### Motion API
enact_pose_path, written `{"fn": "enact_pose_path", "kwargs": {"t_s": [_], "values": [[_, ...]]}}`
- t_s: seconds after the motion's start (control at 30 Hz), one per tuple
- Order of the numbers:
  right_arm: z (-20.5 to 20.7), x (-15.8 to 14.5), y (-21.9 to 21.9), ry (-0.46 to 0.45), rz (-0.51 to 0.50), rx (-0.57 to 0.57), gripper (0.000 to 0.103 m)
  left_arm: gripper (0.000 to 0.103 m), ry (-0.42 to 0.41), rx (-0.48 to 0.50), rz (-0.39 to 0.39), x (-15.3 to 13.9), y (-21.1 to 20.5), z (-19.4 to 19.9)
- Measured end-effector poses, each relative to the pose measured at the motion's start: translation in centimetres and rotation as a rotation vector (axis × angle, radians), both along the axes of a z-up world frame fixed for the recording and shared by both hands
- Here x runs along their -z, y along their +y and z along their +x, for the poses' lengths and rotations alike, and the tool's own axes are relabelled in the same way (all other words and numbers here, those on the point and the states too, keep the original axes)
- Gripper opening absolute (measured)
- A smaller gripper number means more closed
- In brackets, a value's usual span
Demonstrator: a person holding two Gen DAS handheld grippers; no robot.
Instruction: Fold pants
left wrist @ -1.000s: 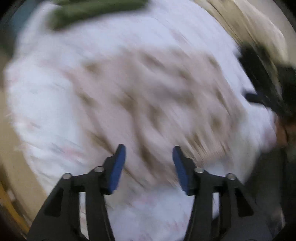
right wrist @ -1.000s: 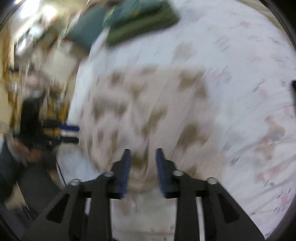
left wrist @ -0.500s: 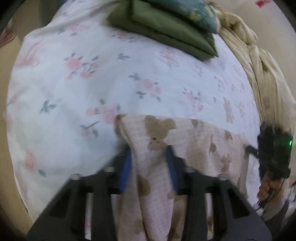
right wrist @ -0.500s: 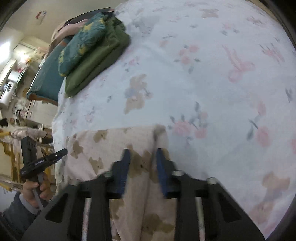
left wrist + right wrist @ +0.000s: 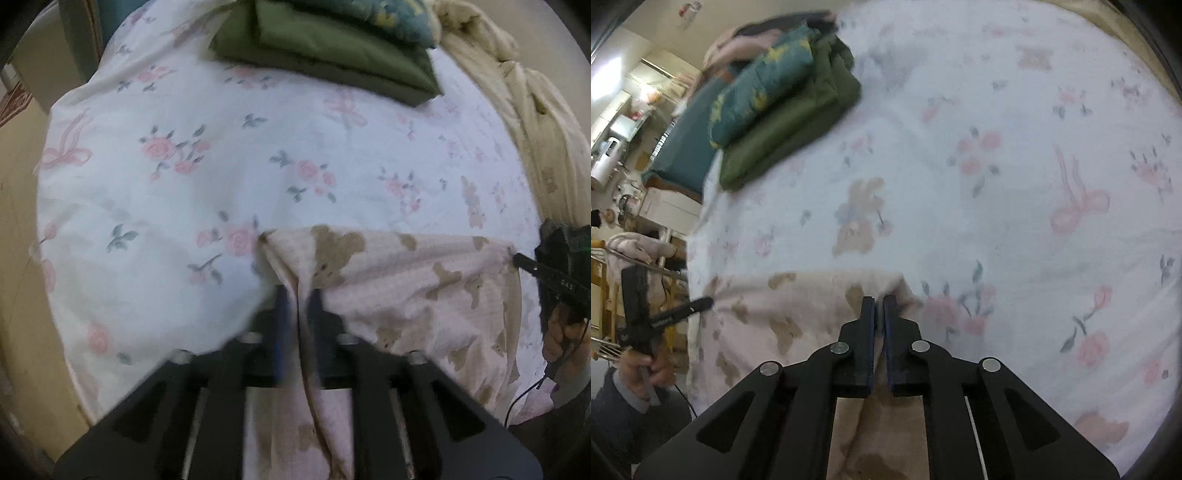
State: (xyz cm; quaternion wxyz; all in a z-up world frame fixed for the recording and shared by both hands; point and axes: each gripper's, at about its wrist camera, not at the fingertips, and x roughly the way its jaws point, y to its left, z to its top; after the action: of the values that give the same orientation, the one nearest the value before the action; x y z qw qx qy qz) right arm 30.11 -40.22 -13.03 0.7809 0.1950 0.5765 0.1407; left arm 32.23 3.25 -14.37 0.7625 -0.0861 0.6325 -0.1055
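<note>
Pink bear-print pants [image 5: 417, 280] lie across lower half of both frames on floral bed sheet [image 5: 184, 177]. Your left tool [image 5: 297, 306] clenched on pants' left corner, cloth running down between fingers. Your right tool [image 5: 879, 314] pinched shut on pants' right corner, lower centre of right frame. Folded green fabric [image 5: 790, 136] with teal floral bundle [image 5: 757, 92] on top sits upper left there, well apart from pants.

Setting: a home bedroom. A bed [image 5: 1015, 122] with a floral sheet [image 5: 177, 177] fills both views. Folded clothes [image 5: 783, 122] lie stacked at its far end. Household clutter and shelving [image 5: 624, 136] stand far left.
</note>
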Motion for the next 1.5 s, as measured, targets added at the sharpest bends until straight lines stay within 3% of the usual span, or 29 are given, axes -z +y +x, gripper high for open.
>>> {"fn": "enact_pose_path", "kwargs": {"t_s": [0.07, 0.1, 0.13, 0.2, 0.3, 0.37, 0.47, 0.53, 0.57, 0.6, 0.63, 0.67, 0.7, 0.73, 0.83, 1.07, 1.17, 1.2, 1.27, 1.4, 1.5], "values": [[-0.2, -0.8, -1.1, -0.016, 0.028, 0.027, 0.031, 0.036, -0.046, -0.014, -0.01, -1.2, 0.6, 0.0], [-0.2, -1.0, -1.5, -0.021, 0.053, 0.045, 0.051, 0.047, -0.079, -0.018, -0.002, -1.9, 0.9, 0.2], [-0.2, -1.1, -1.8, -0.026, 0.085, 0.062, 0.061, 0.06, -0.099, -0.022, 0.01, -2.2, 1.3, 0.2], [-0.1, -1.0, -1.8, -0.03, 0.114, 0.064, 0.061, 0.068, -0.106, -0.023, 0.025, -1.9, 1.3, 0.8], [0.5, -0.1, -0.8, -0.012, 0.125, 0.03, 0.061, 0.068, -0.06, 0.012, -0.003, -0.2, 0.7, 1.8], [0.9, 0.9, -0.2, 0.008, 0.094, 0.007, 0.061, 0.068, -0.06, 0.064, 0.032, 0.9, -0.4, 2.5], [1.2, 2.2, 0.0, 0.042, 0.089, -0.013, 0.06, 0.063, -0.07, 0.144, 0.063, 1.7, -1.6, 3.1], [1.3, 2.7, 0.1, 0.049, 0.098, -0.026, 0.06, 0.047, -0.076, 0.191, 0.065, 1.8, -2.4, 3.2], [1.5, 2.8, 0.3, 0.048, 0.1, -0.034, 0.06, 0.046, -0.069, 0.213, 0.077, 2.0, -2.8, 3.4], [1.7, 3.0, 0.5, 0.047, 0.102, -0.043, 0.06, 0.035, -0.068, 0.223, 0.084, 2.1, -3.0, 3.5], [2.0, 3.1, 0.8, 0.047, 0.103, -0.054, 0.06, 0.015, -0.067, 0.242, 0.083, 2.0, -3.2, 3.6], [2.2, 3.2, 1.1, 0.046, 0.115, -0.073, 0.057, 0.004, -0.06, 0.25, 0.075, 1.9, -3.2, 3.8], [2.3, 3.2, 1.5, 0.045, 0.126, -0.106, 0.023, 0.003, -0.046, 0.254, 0.057, 1.7, -3.2, 4.0], [2.5, 3.0, 2.4, 0.041, 0.106, -0.17, 0.004, 0.002, -0.039, 0.263, 0.055, 1.5, -3.3, 4.2], [3.3, 0.8, 3.9, -0.035, 0.04, -0.304, 0.004, 0.002, -0.096, 0.323, 0.078, -0.3, -3.7, 4.8], [9.3, -4.2, 3.5, -0.173, -0.08, -0.293, 0.004, 0.002, -0.276, 0.283, 0.112, -5.0, -3.5, 10.1], [10.4, -5.7, 3.4, -0.244, -0.096, -0.272, 0.004, 0.002, -0.418, 0.373, 0.206, -6.4, -5.1, 9.9], [10.2, -5.7, 3.6, -0.247, -0.105, -0.29, 0.004, 0.002, -0.443, 0.419, 0.255, -6.4, -5.7, 9.4], [9.0, -5.9, 3.6, -0.287, -0.131, -0.33, 0.004, 0.002, -0.478, 0.462, 0.271, -6.6, -6.0, 8.0], [5.8, -6.2, 1.4, -0.333, -0.057, -0.265, 0.004, 0.003, -0.453, 0.472, 0.177, -7.3, -5.1, 5.3], [2.6, -6.2, 0.6, -0.358, -0.007, -0.178, 0.004, 0.002, -0.513, 0.499, 0.168, -8.6, -5.4, 2.2]]}}
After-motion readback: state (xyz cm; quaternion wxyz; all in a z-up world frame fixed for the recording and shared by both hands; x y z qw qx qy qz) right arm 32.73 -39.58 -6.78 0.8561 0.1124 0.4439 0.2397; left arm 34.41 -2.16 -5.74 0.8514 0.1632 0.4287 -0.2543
